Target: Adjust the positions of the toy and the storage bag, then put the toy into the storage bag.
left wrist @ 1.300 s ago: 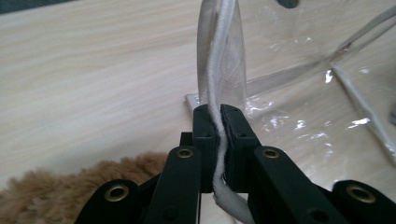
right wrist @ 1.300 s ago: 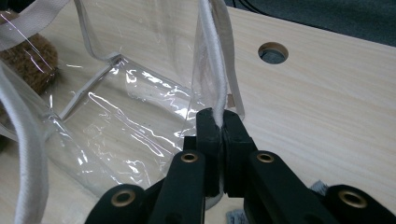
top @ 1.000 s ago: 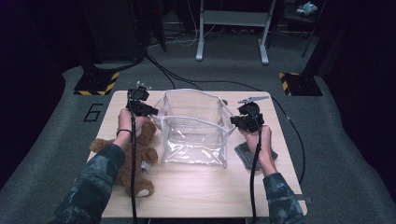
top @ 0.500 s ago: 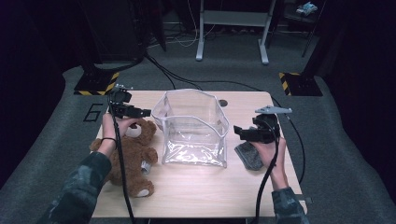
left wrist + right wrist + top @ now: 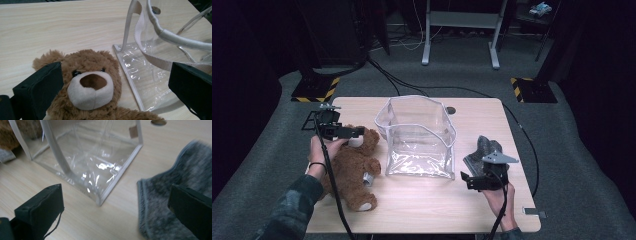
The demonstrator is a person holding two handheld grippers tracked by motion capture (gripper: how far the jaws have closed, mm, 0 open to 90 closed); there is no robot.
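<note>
Right now both claws are standing wide, jaws just opened, gripping nothing. The left claw (image 5: 357, 132) is hovering over the teddy bear (image 5: 354, 167), left of the clear bag (image 5: 417, 137); the right claw (image 5: 465, 179) is angling low toward the grey cloth (image 5: 479, 150), right of the bag. A careless swing risks knocking the flimsy bag over.

Floor: grey carpet (image 5: 592, 165), dark toward the edges.
Table: light wood tabletop (image 5: 472, 107), round cable hole (image 5: 451, 110).
Behind: grey metal stand legs (image 5: 460, 20); two yellow-black striped bases (image 5: 314, 90).
Cables: black, across the carpet (image 5: 392, 80).
</note>
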